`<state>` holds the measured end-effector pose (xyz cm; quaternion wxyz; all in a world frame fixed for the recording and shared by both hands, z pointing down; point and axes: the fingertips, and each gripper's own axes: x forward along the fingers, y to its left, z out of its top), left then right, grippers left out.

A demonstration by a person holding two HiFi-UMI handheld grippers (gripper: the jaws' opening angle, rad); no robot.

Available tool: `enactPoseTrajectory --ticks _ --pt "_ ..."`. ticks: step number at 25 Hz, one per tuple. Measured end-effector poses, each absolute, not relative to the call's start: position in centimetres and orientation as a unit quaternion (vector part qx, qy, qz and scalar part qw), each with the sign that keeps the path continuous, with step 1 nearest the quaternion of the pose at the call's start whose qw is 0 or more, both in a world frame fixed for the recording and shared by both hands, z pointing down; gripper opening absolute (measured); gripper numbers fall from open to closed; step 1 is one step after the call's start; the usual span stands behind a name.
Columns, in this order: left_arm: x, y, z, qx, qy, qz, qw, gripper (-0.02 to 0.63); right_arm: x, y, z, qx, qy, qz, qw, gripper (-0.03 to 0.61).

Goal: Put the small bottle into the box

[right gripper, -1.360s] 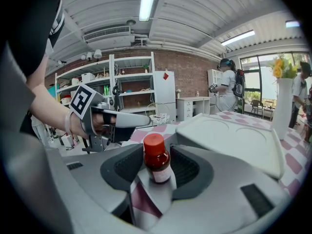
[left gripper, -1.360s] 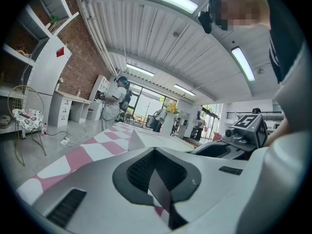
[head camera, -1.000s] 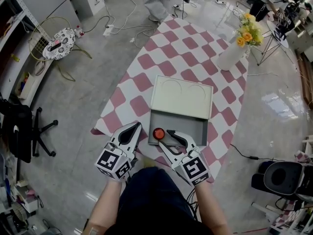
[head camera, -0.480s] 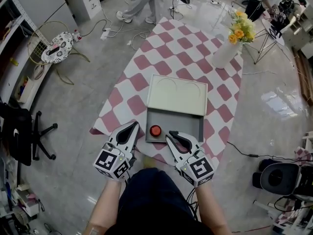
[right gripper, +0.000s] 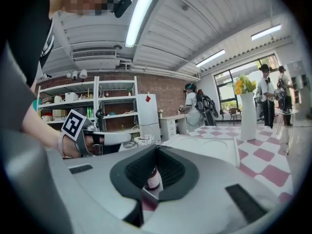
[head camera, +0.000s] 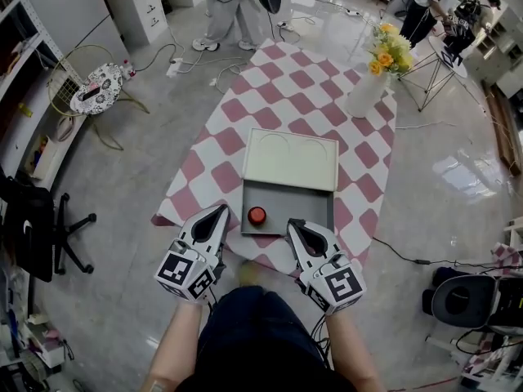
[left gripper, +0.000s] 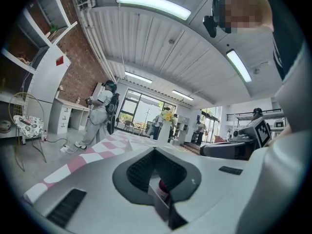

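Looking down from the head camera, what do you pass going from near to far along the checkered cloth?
Grey box with the small bottle inside → white lid → vase of yellow flowers.

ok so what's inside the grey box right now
A small bottle with a red cap stands near the left wall of the box. The rest of its floor looks bare, but the right gripper covers a bit of the near edge.
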<state>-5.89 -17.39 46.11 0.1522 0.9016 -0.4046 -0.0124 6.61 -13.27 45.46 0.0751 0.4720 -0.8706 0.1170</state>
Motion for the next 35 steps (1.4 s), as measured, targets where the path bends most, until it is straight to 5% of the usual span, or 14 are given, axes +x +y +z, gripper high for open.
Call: enactPoseTrajectory --ticks 35 --pt "-8.7 -14.8 38.1 0.901 -0.423 -0.042 0.088 0.0 9.2 -11.2 36.7 0.505 -0.858 0.093 -0.01 0.005"
